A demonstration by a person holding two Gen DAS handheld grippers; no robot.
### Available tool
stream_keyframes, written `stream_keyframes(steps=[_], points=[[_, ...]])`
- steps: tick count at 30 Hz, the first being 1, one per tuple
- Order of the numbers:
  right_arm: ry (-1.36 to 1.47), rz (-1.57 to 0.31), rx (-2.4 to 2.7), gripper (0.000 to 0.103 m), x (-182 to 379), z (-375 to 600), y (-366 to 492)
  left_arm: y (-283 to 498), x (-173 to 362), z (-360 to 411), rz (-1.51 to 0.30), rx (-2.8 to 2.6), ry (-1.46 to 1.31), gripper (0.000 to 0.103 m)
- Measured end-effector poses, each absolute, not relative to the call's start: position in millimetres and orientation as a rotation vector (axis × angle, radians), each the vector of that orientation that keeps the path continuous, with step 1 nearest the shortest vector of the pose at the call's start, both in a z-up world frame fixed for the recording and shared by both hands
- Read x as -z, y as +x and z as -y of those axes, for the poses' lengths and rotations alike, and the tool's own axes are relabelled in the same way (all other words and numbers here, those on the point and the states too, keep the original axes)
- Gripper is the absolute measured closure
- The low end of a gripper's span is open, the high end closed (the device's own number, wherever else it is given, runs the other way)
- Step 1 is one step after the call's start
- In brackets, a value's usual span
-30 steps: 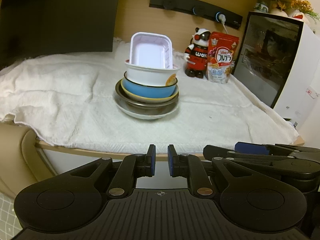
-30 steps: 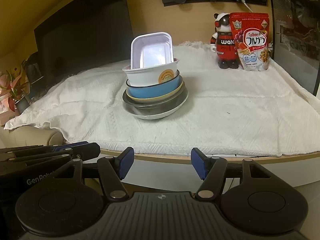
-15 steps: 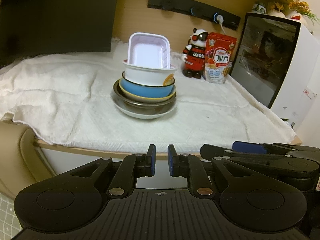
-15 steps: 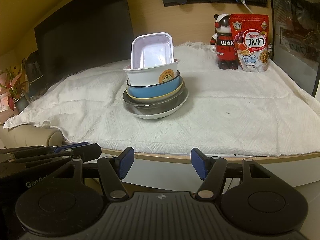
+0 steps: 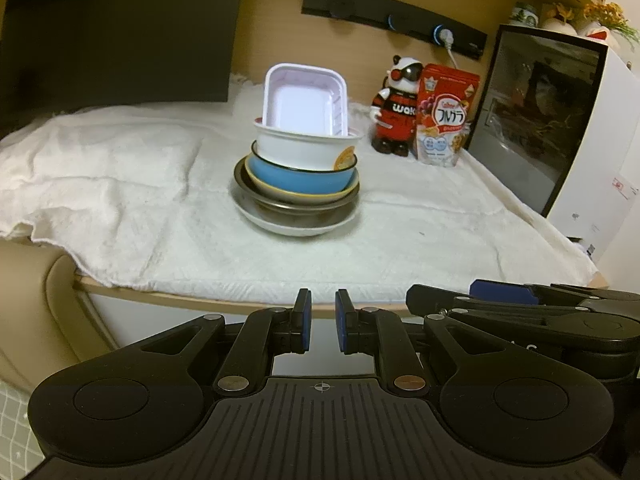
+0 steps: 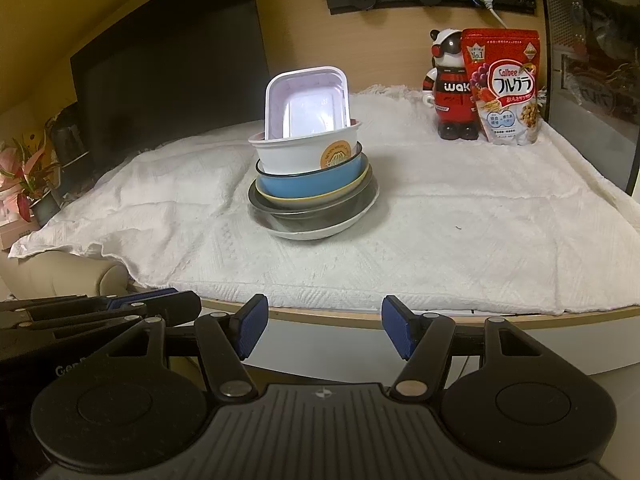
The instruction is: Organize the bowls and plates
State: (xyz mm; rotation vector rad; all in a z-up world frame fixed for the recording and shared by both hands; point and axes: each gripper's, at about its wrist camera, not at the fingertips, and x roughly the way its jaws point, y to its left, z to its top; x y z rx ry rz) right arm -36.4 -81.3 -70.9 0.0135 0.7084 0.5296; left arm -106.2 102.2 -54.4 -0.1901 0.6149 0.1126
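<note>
A stack of dishes stands mid-table on the white cloth (image 5: 120, 184). From the bottom it holds a white plate (image 5: 296, 227), a dark metal bowl (image 5: 288, 206), a yellow-rimmed bowl, a blue bowl (image 5: 296, 178) and a white bowl (image 5: 304, 150). A white rectangular tray (image 5: 306, 102) stands on edge in the white bowl. The same stack shows in the right wrist view, with the tray (image 6: 308, 104) over the blue bowl (image 6: 308, 182). My left gripper (image 5: 323, 322) is shut and empty, short of the table edge. My right gripper (image 6: 322, 326) is open and empty, also off the table.
A panda figure (image 5: 398, 108) and a red cereal bag (image 5: 446, 120) stand at the back right, next to a black-doored appliance (image 5: 536, 120). A dark screen (image 6: 172, 68) fills the back left. A beige cushion (image 5: 36, 308) lies below the table's left edge. Flowers (image 6: 24, 172) sit far left.
</note>
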Motion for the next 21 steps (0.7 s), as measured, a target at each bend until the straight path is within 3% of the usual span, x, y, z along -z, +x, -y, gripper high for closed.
stream_keyframes(steps=[21], points=[[0.006, -0.733, -0.516, 0.039, 75.1, 79.3, -33.5, -102.1, 58.3, -106.9, -0.633, -0.111, -0.215, 0.088]])
